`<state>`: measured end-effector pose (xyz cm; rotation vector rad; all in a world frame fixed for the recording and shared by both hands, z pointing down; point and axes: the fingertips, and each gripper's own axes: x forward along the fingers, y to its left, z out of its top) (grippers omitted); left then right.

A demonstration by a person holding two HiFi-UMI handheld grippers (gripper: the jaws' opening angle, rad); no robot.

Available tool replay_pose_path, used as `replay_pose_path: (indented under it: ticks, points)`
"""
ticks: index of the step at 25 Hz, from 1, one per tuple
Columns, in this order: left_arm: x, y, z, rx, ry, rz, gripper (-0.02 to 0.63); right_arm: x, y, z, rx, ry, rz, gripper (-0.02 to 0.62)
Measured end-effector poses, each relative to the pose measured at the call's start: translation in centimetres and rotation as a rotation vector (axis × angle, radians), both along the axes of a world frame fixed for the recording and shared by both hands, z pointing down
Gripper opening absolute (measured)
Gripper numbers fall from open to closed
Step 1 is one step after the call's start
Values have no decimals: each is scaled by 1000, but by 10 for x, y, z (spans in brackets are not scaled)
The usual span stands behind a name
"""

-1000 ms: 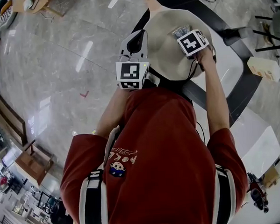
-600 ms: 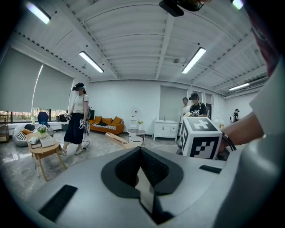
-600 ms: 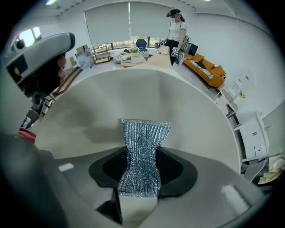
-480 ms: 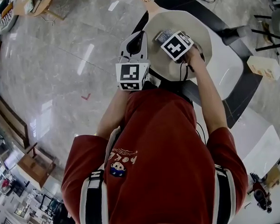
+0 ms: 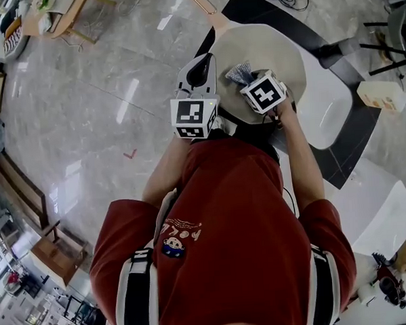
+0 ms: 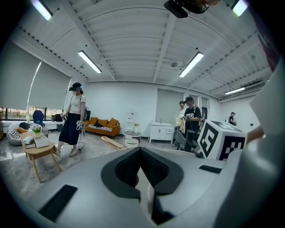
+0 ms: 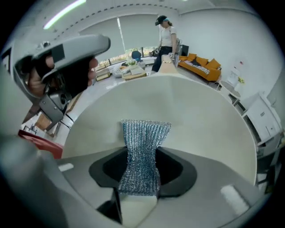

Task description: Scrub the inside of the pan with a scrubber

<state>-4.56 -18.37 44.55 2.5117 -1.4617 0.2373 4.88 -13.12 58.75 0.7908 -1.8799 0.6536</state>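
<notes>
A cream pan [image 5: 275,46] with a wooden handle [image 5: 205,2] sits tilted at the table's edge. My left gripper [image 5: 199,71] is shut on the pan's left rim; the pale rim edge [image 6: 149,196] shows between its jaws [image 6: 141,171]. My right gripper [image 5: 245,80] is over the pan's inside, shut on a silver mesh scrubber [image 5: 239,73]. In the right gripper view the scrubber [image 7: 141,151] sticks out of the jaws [image 7: 140,171] and lies against the pan's inner surface [image 7: 196,111]. The left gripper [image 7: 67,62] shows at that view's upper left.
The pan rests on a white table [image 5: 329,107] with black bands. A pale bottle [image 5: 383,94] lies at the right, a chair [image 5: 396,36] beyond it. Several people [image 6: 75,118] stand in the room, near a wooden side table [image 6: 38,149].
My right gripper has carried the scrubber across the pan's inside, from the far right to the left and then nearer to me. The left gripper keeps its hold on the rim.
</notes>
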Motion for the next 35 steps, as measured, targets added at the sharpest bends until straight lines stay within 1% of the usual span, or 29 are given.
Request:
replay_pose_path:
  ticks: [2, 4, 6, 9, 14, 18, 22, 24, 26, 29, 35]
  points:
    - [3, 0, -4, 5, -3, 15, 5, 7, 0, -14, 33, -77, 93, 206]
    - [3, 0, -10, 7, 3, 20, 5, 14, -2, -32, 85, -153, 182, 206]
    - [3, 1, -20, 12, 20, 24, 6, 22, -4, -54, 163, -197, 254, 205]
    - [5, 3, -36, 20, 39, 40, 5, 36, -6, -89, 305, -232, 354, 204]
    - [8, 2, -65, 24, 66, 48, 6, 57, -9, -154, 581, -275, 486, 205]
    - [14, 6, -90, 59, 98, 80, 5, 75, -5, -212, 841, -326, 577, 204]
    - [21, 10, -120, 146, 135, 109, 6, 98, 12, -268, 1154, -352, 658, 204]
    - [24, 13, -135, 204, 136, 128, 6, 107, 21, -286, 1266, -339, 685, 204]
    - [29, 16, -144, 250, 129, 141, 6, 114, 27, -295, 1322, -337, 712, 204]
    - [35, 20, -150, 285, 125, 152, 6, 120, 31, -301, 1353, -332, 726, 204]
    - [37, 22, -152, 291, 120, 163, 6, 116, 34, -307, 1376, -287, 689, 204]
